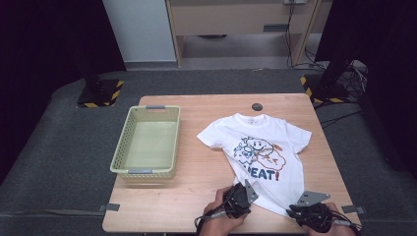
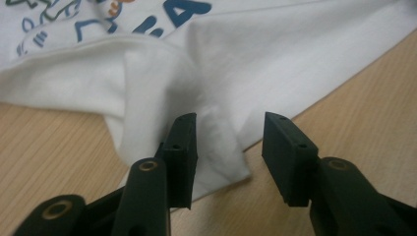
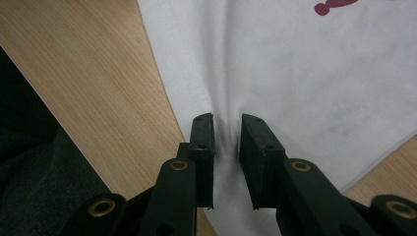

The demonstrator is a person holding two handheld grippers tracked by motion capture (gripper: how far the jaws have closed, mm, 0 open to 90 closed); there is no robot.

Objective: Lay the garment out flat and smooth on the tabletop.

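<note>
A white T-shirt (image 1: 268,132) with a colourful cartoon print and blue and red letters lies spread on the wooden table (image 1: 196,167), its neck facing away from the person. My left gripper (image 1: 244,192) sits at the shirt's near left hem. In the left gripper view the shirt (image 2: 275,64) has a folded corner lying between the jaws of the left gripper (image 2: 230,142), which stand wide apart and do not squeeze it. My right gripper (image 1: 295,211) is at the near right hem. In the right gripper view, the right gripper (image 3: 227,142) pinches a gathered ridge of the shirt (image 3: 305,73).
A pale green slatted basket (image 1: 119,147) stands on the left half of the table, nothing in it. A dark round grommet (image 1: 257,106) sits near the far edge. Bare wood lies between basket and shirt. Grey carpet surrounds the table.
</note>
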